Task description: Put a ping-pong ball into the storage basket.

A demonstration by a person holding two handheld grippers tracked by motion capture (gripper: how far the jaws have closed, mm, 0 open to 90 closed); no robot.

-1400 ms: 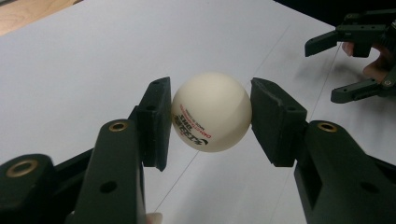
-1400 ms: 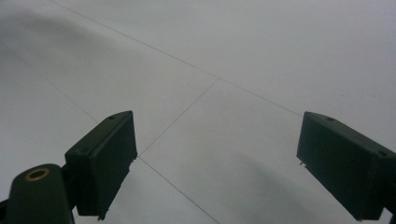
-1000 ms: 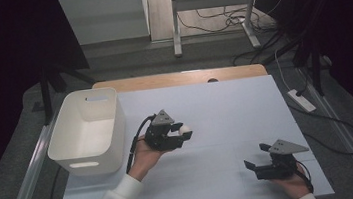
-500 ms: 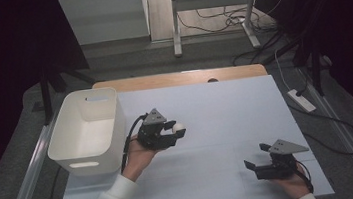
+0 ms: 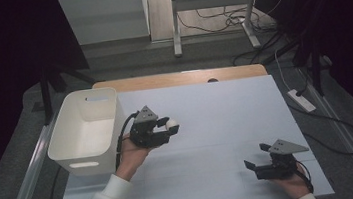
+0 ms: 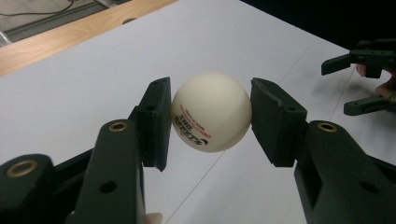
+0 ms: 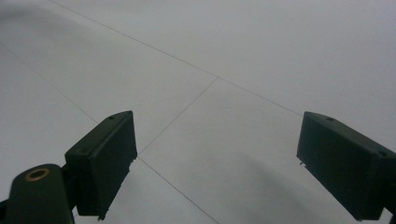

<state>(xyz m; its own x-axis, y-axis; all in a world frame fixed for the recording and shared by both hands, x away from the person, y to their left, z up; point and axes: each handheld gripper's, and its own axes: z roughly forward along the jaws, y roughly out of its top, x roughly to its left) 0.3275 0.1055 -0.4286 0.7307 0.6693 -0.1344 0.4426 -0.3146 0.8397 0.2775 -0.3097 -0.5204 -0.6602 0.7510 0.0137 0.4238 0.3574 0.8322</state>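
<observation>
Left gripper [image 6: 211,112] is clamped on the ball [image 6: 211,112] — lifted, bin [image 5: 68,152] waiting at nine o'clock; drop remains. Right gripper [image 7: 217,163] gapes wide, empty.

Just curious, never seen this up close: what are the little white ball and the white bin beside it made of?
The ball looks like thin matte plastic, a table-tennis ball: smooth, seamless, with small red and black print. The bin seems to be moulded plastic with a satin finish: rounded corners, even walls and a cut-out handle slot. Neither can be told for certain from looks alone.
</observation>
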